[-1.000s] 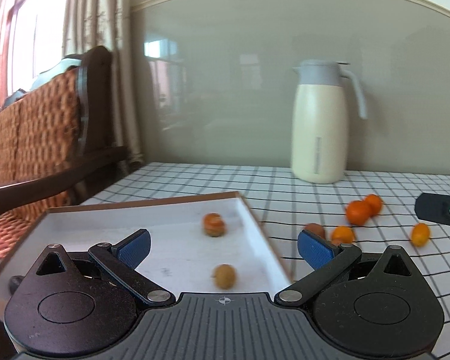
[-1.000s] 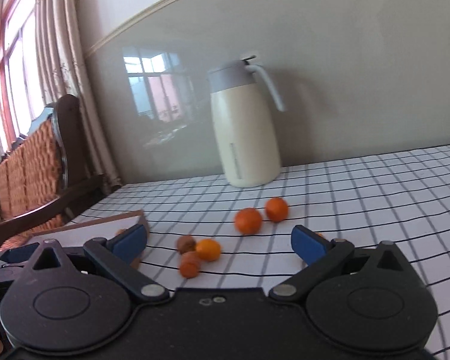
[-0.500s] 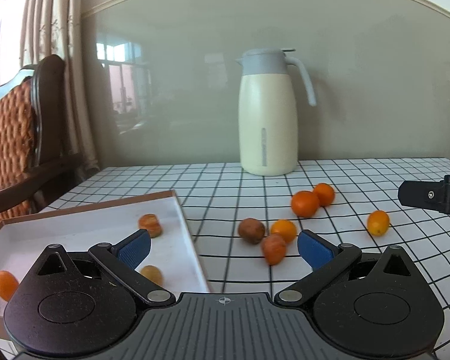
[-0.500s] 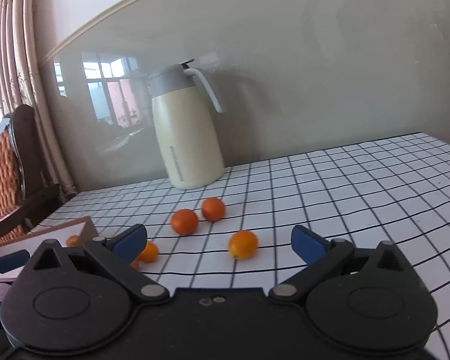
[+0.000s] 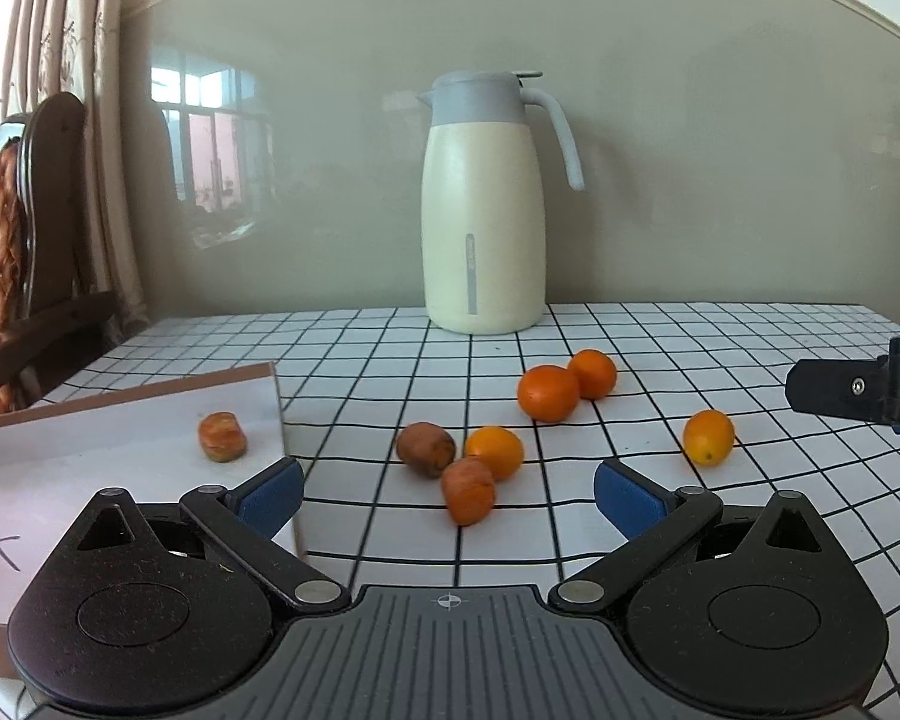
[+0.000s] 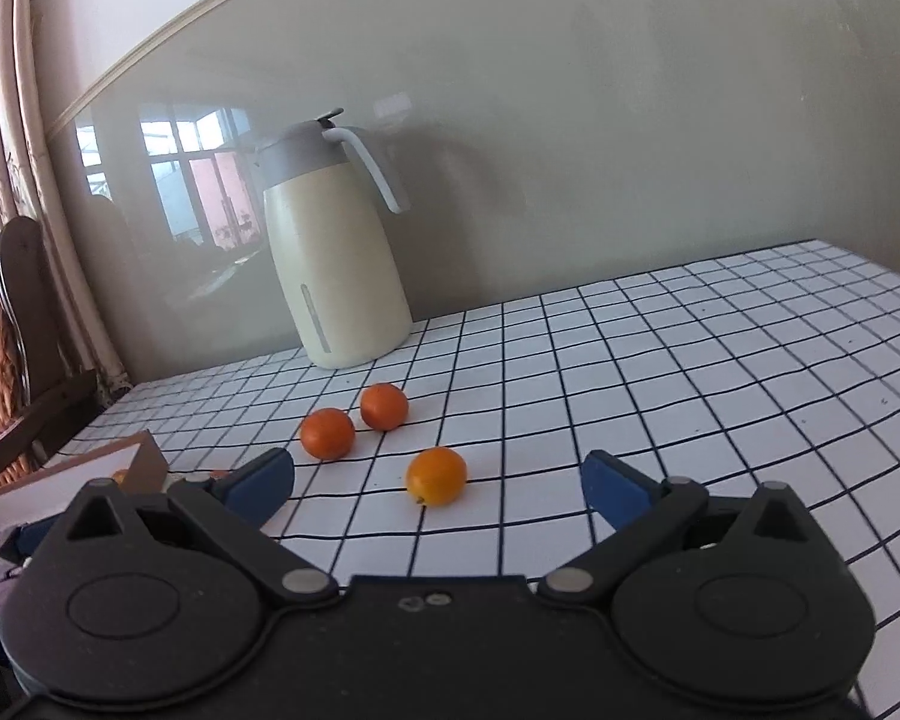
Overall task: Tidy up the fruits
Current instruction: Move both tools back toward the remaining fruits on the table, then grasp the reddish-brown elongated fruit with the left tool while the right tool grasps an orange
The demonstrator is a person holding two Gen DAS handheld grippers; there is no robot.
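Both grippers are open and hold nothing. My left gripper (image 5: pixel 447 495) hovers just short of an orange-brown fruit (image 5: pixel 468 490), with a brown fruit (image 5: pixel 426 449) and a small orange (image 5: pixel 495 452) right behind it. Two mandarins (image 5: pixel 548 393) (image 5: pixel 594 373) lie farther back, and a lone orange (image 5: pixel 708 437) sits at the right. A white tray (image 5: pixel 120 480) at the left holds a brownish fruit (image 5: pixel 222 436). My right gripper (image 6: pixel 438 480) faces that lone orange (image 6: pixel 436 476), which lies between its fingertips' line, with the two mandarins (image 6: pixel 327 433) (image 6: pixel 384 406) beyond.
A cream thermos jug (image 5: pixel 483 222) with a grey lid stands at the back of the checked tablecloth (image 5: pixel 660 348), against the wall. A wooden chair (image 5: pixel 18 240) with a woven back is at the left. The right gripper's body (image 5: pixel 858 387) shows at the right edge.
Both views have swung right, away from the tray and toward the loose fruit. The left gripper now faces the fruit cluster; the right one now centres on the lone orange.
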